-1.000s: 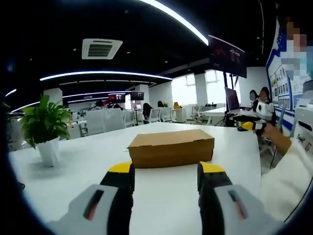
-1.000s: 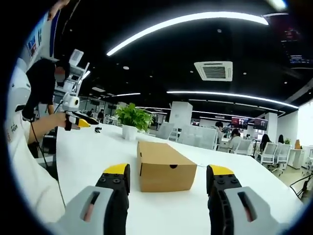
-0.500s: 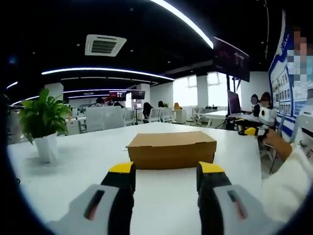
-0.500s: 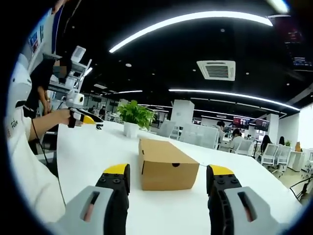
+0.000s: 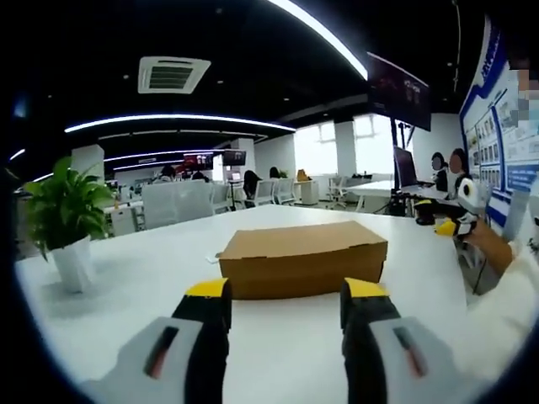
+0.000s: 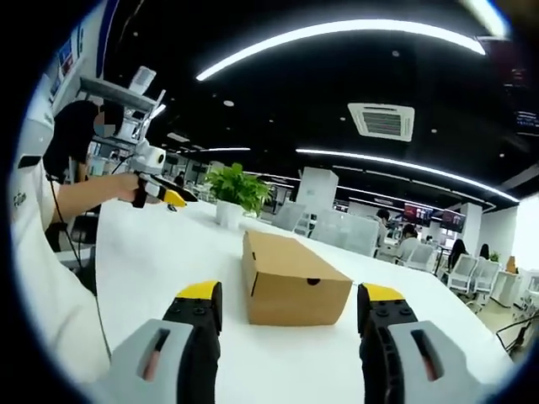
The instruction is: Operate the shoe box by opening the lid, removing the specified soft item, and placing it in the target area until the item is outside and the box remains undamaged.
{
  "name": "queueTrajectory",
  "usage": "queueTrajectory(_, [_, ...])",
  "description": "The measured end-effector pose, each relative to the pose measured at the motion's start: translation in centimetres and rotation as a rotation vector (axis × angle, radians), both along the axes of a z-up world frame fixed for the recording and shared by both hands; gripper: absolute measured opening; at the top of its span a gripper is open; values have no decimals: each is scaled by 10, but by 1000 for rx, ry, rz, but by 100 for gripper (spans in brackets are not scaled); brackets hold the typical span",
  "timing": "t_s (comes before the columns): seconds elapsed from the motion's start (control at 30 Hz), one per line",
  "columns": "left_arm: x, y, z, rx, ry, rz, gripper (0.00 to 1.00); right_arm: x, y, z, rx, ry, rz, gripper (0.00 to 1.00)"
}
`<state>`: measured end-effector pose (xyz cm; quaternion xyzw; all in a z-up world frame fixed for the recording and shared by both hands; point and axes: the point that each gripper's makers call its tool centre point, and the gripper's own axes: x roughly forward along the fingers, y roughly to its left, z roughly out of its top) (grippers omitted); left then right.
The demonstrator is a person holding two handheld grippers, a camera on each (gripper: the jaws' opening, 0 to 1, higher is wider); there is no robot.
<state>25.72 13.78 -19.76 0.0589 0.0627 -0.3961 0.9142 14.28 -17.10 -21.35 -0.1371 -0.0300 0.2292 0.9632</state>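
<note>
Shoe box (image 5: 301, 259) lid closed, contents hidden; potted plant (image 5: 57, 220) beside.

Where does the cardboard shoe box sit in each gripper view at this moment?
Left gripper view: shoe box at centre, long side facing, just beyond the open jaws, lid shut.
Right gripper view: shoe box at centre, seen end-on, between the open jaws.
Shared landmark: potted plant on the white table.

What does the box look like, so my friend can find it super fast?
Look at the big white table in the office. Near its middle sits the cardboard box, long and low, plain brown, its lid shut, with a small round hole in one end. The only other thing standing on the table is a potted plant in a white pot, so the brown box is easy to pick.
</note>
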Motion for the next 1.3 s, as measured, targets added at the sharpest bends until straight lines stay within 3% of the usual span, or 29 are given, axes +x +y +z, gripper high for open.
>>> queueTrajectory(0.17, [15,-4,6,-7,25,-23,56,1,-9,-3,-39,4,-30,65])
queueTrajectory(0.47, [34,-12,9,2,26,-37,57,7,-18,4,49,10,-52,62])
queueTrajectory(0.73, [51,-16,2,35,24,-59,60,11,-2,1,86,36,-11,65])
queueTrajectory(0.9, [58,-12,-3,21,34,-58,60,13,8,3,89,39,12,67])
queueTrajectory(1.07, [61,-10,-9,30,49,-70,60,18,14,4,58,41,24,69])
queueTrajectory(1.3, [70,-13,-7,26,49,-94,61,25,6,10,-51,36,-5,69])
